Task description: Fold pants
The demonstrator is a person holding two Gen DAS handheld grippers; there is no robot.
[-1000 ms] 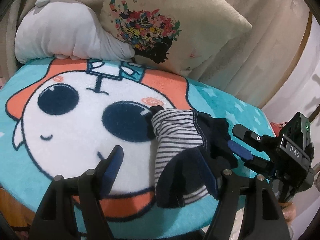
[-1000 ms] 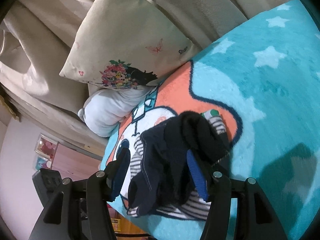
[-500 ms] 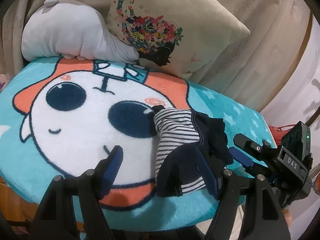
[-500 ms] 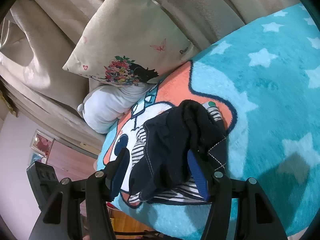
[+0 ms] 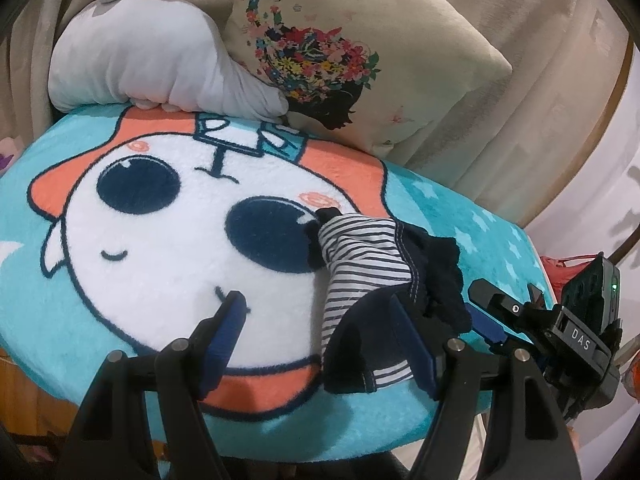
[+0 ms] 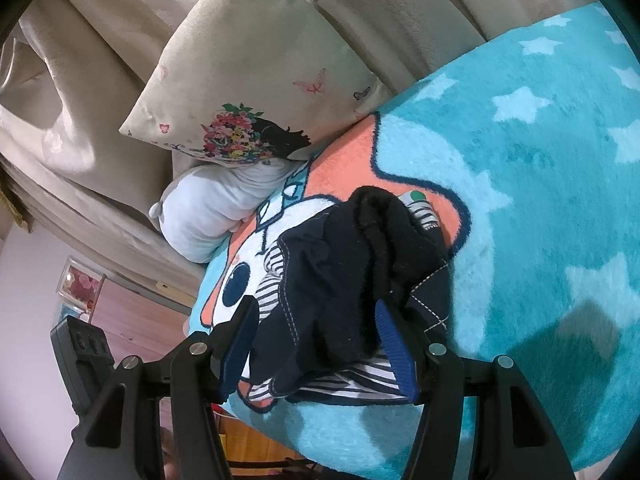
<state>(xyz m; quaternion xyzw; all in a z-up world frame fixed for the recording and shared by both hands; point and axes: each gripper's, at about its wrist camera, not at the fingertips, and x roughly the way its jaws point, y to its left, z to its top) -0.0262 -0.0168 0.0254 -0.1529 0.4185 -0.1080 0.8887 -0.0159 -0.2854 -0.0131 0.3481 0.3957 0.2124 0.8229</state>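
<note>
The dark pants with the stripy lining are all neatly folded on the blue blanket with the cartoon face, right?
Not quite. The pants do lie on the cartoon-face blanket, but in a crumpled heap, striped lining showing, not neatly folded. The left wrist view shows this.

The crumpled dark navy pants (image 5: 420,276) were soft matt cloth with pale stitching and a striped knit lining, lying on a fluffy teal plush blanket (image 5: 460,216) with a deep fleecy pile. The beige flower-printed cushion (image 5: 360,48) looked smooth and faintly velvety, the grey-white plush toy (image 5: 152,64) soft. The black hand-held gripper (image 5: 320,332) was matt plastic with ribbed blue pads and shiny metal pins.
</note>
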